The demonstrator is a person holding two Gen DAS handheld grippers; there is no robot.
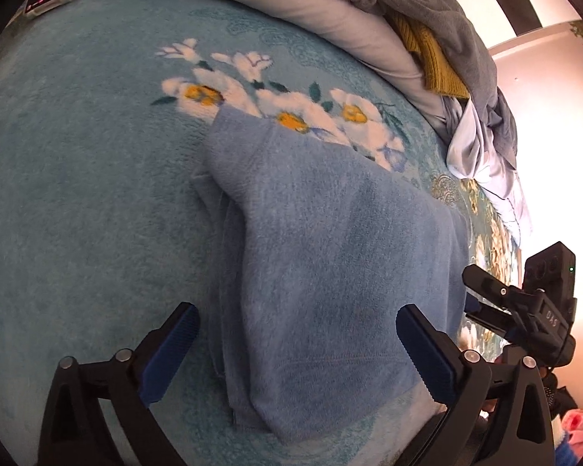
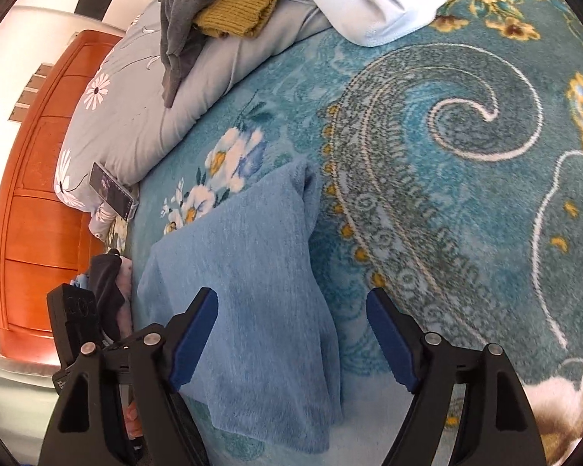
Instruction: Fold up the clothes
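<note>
left wrist view: left gripper [image 1: 297, 353] jaws wide, empty, above folded blue fleece garment [image 1: 330, 272]
right gripper [image 2: 291, 343]: wide, empty
garment base: teal floral plush blanket [image 1: 77, 194]

Orange wooden dresser [image 2: 39, 194] by bright wall [image 2: 27, 31]

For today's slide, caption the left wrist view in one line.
Open left gripper above a folded blue garment on a floral teal blanket.
</note>
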